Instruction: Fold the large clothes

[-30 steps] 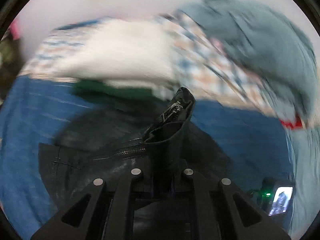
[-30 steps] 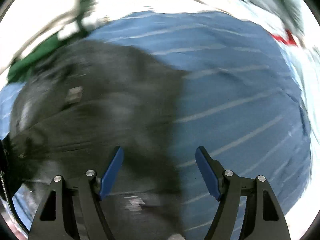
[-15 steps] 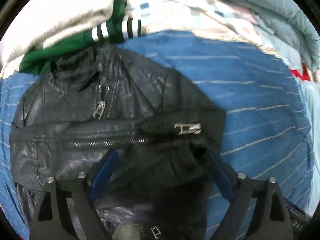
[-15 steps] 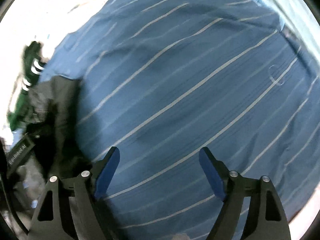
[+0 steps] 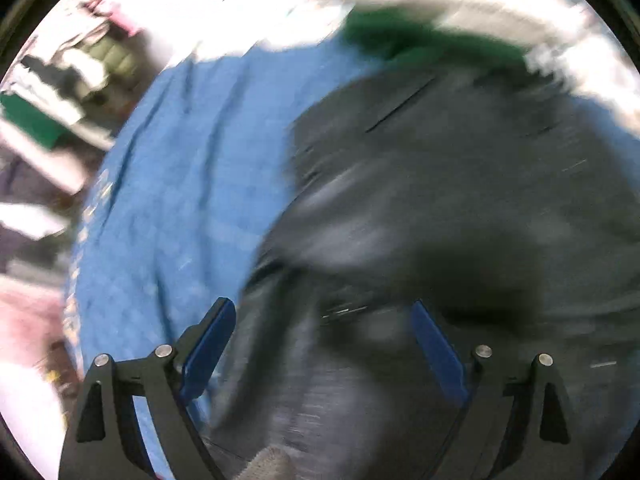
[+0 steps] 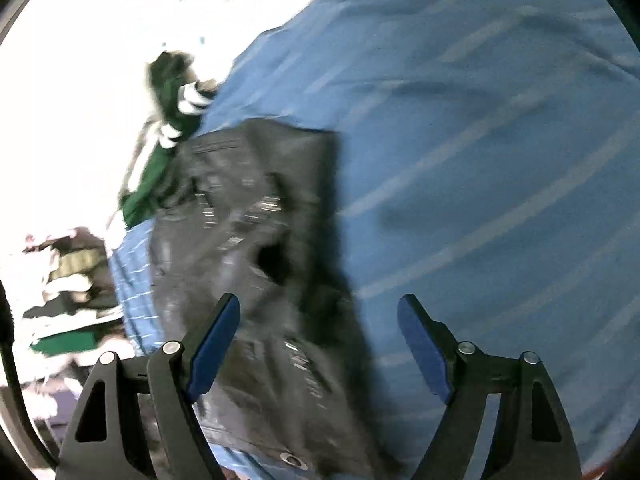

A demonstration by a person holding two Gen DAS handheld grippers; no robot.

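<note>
A black leather jacket (image 5: 460, 208) with metal zips lies folded on a blue striped bedsheet (image 5: 180, 168). It also shows in the right wrist view (image 6: 256, 232). My left gripper (image 5: 320, 340) is open and empty, just above the jacket's near left part. My right gripper (image 6: 320, 336) is open and empty, above the jacket's right edge where it meets the sheet (image 6: 500, 160). Both views are motion-blurred.
A green garment with striped cuffs (image 6: 180, 108) lies beyond the jacket, also in the left wrist view (image 5: 400, 36). A pale blanket (image 6: 80, 60) lies behind it. Clutter sits off the bed's left edge (image 5: 60, 92) (image 6: 68, 280).
My left gripper let go of the jacket, opened, and swung left over the jacket. My right gripper swung back left from bare sheet to the jacket's edge.
</note>
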